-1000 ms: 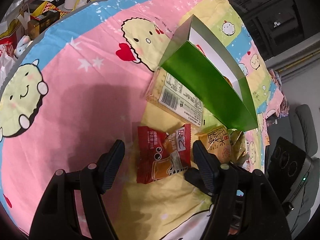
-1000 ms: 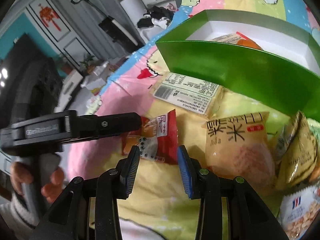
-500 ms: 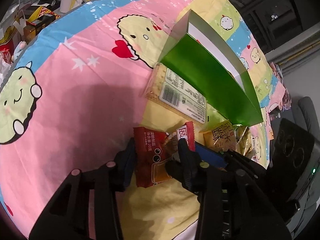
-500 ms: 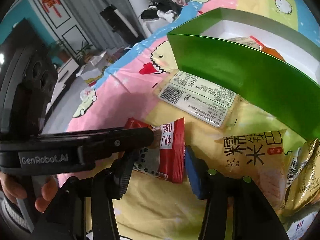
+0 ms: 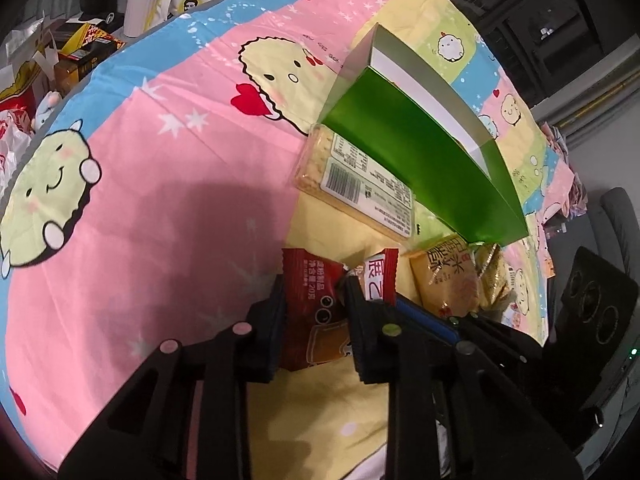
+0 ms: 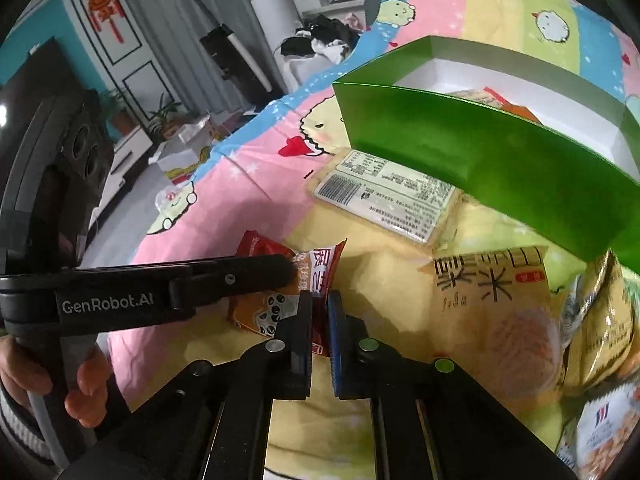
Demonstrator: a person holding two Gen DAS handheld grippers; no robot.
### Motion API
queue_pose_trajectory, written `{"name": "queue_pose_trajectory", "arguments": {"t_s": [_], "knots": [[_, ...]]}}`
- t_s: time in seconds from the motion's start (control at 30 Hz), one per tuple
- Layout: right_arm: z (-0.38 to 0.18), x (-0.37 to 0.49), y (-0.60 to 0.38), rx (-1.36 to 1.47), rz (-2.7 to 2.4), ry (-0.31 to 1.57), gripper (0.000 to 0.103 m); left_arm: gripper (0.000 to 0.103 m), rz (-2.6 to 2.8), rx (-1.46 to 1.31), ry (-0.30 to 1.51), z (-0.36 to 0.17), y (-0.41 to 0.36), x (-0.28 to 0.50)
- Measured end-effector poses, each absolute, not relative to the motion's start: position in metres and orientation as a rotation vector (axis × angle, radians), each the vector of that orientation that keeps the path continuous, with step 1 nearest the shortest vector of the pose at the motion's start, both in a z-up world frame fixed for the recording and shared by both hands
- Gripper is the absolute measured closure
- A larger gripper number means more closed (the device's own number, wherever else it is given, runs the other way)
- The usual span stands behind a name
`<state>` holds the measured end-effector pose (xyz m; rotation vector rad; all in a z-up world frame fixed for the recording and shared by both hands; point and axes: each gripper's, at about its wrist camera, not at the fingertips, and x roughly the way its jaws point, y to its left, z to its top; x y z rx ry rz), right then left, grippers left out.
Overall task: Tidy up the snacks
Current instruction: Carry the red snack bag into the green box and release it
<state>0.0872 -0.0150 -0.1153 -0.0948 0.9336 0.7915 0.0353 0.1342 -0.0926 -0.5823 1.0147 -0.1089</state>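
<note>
We have the red packet (image 5: 320,312) lying on the yellow patch of the cartoon sheet (image 5: 168,184), near the front of the green box (image 5: 420,168), and both tools are on it at once. The left tool (image 5: 316,320) has just clamped down across the packet's body, its jaws pinching the wrapper from either side. The right tool (image 6: 320,320) has just closed on the packet's near sealed edge, jaws nearly together with only a thin fold of foil between them.

Our worry is the double grip. If the two hands lift or turn at different rates, the wrapper could tear at the seal or slip out of the right tool's thin pinch. The left tool squeezes the filled part, so whatever is inside may get crushed.

Just beside the packet lies the orange packet (image 6: 496,304), with more yellow bags (image 6: 600,320) to its right; a swing that way could drag them along. The labelled pack (image 6: 384,200) rests against the box wall, right on the way in, and a low carry might snag it or nudge the light box away.
</note>
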Motion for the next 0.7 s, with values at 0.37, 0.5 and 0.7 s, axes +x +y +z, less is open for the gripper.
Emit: {"name": "queue_pose_trajectory", "arguments": {"t_s": [0.37, 0.5, 0.7], "knots": [[-0.091, 0.058, -0.052, -0.023, 0.77, 0.875, 0.095, 0.077, -0.174, -0.491, 0.971, -0.063, 0.101, 0.018], [-0.081, 0.05, -0.067, 0.008, 0.751, 0.849, 0.095, 0.077, -0.2, -0.442, 0.952, -0.052, 0.085, 0.015], [-0.068, 0.037, -0.091, 0.039, 0.728, 0.811, 0.095, 0.077, -0.235, -0.382, 0.934, -0.038, 0.065, 0.012]]}}
